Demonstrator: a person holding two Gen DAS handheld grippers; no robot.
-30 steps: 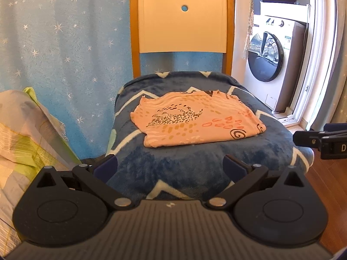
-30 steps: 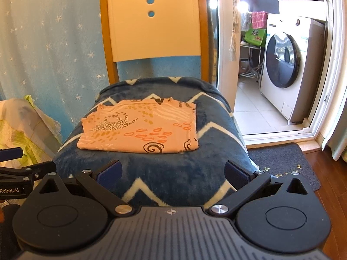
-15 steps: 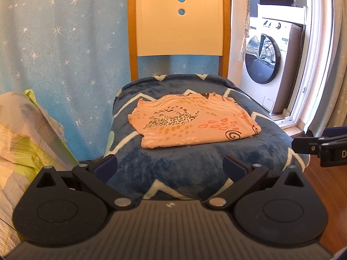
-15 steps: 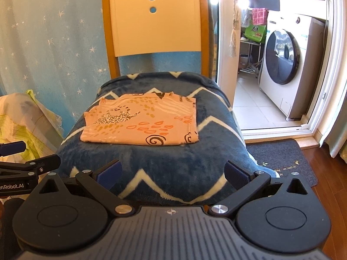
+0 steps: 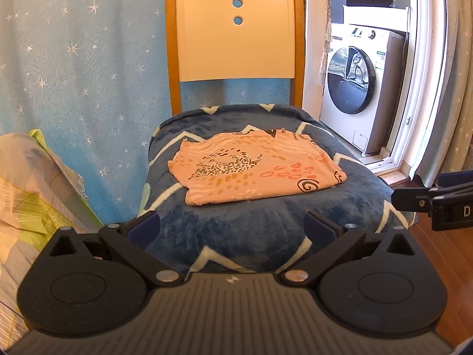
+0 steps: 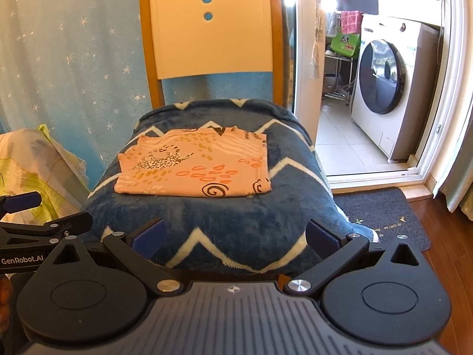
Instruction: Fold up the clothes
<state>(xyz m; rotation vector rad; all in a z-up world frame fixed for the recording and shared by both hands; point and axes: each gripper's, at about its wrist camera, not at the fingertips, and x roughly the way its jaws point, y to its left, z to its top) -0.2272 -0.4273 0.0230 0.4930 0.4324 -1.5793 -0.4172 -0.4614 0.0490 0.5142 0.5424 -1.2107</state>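
Both grippers have drawn back from the chair, so the folded garment sits farther off.

Left gripper (image 5: 232, 227) and right gripper (image 6: 235, 236) hang with jaws spread wide, holding nothing. The peach patterned garment (image 6: 195, 168) lies folded flat on the blue zigzag blanket (image 6: 212, 222) covering the chair seat.

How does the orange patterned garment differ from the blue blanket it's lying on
The orange garment is thin, flat-folded into a compact rectangle; the blue blanket is plush and drapes over the seat edges. The garment carries spots, ovals and spirals; the blanket has cream zigzags. The garment covers only part of the blanket. Both are soft fabric, untouched by either gripper.
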